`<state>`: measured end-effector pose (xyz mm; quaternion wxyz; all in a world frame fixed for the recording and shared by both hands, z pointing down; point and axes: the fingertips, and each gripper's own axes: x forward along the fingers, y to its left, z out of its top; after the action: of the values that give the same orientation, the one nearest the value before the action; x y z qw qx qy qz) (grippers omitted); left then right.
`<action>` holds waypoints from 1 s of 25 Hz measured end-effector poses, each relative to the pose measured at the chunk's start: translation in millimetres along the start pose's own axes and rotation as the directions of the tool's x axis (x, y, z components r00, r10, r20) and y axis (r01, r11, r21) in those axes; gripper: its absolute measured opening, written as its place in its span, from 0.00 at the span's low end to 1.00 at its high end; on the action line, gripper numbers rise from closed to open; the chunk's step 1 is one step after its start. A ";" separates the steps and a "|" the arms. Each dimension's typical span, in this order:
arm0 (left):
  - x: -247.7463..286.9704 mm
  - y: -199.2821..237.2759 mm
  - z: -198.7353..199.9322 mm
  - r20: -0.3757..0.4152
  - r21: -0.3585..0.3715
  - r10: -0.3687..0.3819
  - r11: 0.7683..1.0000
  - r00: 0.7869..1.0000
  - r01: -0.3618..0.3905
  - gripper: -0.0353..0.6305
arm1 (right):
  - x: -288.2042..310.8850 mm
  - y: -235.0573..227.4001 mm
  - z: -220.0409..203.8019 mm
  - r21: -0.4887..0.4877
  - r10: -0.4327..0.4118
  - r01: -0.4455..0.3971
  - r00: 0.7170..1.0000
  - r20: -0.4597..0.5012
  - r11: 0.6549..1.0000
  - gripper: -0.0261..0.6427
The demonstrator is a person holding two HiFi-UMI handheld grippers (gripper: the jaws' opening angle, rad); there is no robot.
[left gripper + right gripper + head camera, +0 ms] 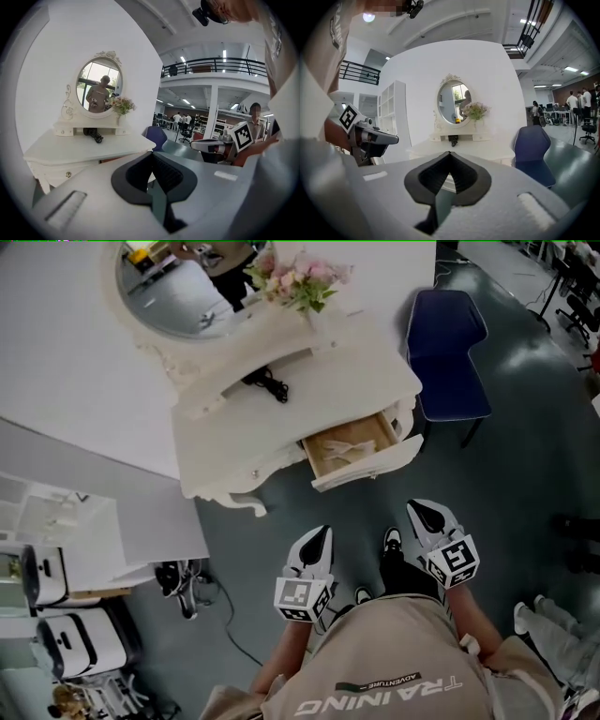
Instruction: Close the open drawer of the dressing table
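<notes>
A white dressing table [281, 418] stands against the wall, with an oval mirror [173, 287] and a bunch of pink flowers [300, 279] on its shelf. Its right-hand drawer [352, 451] is pulled out and shows a pale wooden inside with something light in it. Both grippers hang in front of the person, short of the table. My left gripper [322, 532] is shut and empty. My right gripper [419, 510] is also shut and empty, nearer the drawer. The table [89, 150] shows ahead in the left gripper view, and the table [464, 147] in the right one.
A dark blue chair [447, 352] stands right of the table. A black cable or device [267, 382] lies on the tabletop. White shelving with appliances [56, 615] sits at the lower left, with cables [187, 587] on the grey floor beside it. People stand far off.
</notes>
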<state>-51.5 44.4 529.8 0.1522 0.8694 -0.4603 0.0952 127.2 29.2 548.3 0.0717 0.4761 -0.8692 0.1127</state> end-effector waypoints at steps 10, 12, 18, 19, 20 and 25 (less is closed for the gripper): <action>76.9 17.5 67.4 0.046 -0.005 0.080 0.997 0.996 -0.080 0.08 | 59.8 -77.8 19.4 0.006 0.060 -0.060 0.998 -0.038 0.998 0.04; 83.9 23.2 67.3 0.038 -0.013 0.100 0.995 0.994 -0.100 0.08 | 69.9 -90.7 18.9 0.006 0.051 -0.051 0.998 -0.043 0.999 0.04; 97.3 45.6 72.7 0.023 -0.016 0.146 0.989 0.989 -0.146 0.08 | 94.9 -108.2 18.4 0.025 0.056 -0.054 0.996 -0.070 0.998 0.04; 100.5 49.7 73.3 0.025 -0.019 0.148 0.989 0.989 -0.147 0.08 | 99.9 -109.3 17.7 0.022 0.059 -0.058 0.995 -0.077 0.998 0.04; 103.8 53.3 73.2 0.028 -0.021 0.147 0.989 0.989 -0.146 0.08 | 104.6 -109.8 17.1 0.019 0.063 -0.061 0.995 -0.084 0.998 0.04; 128.0 68.8 73.7 0.043 -0.005 0.105 0.994 0.994 -0.105 0.08 | 126.9 -112.6 25.3 -0.012 0.051 -0.052 0.994 -0.099 0.999 0.04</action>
<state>-35.3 -116.8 512.2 0.1381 0.8456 -0.5088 0.0838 153.7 -139.1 567.7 0.1151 0.4469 -0.8774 0.1315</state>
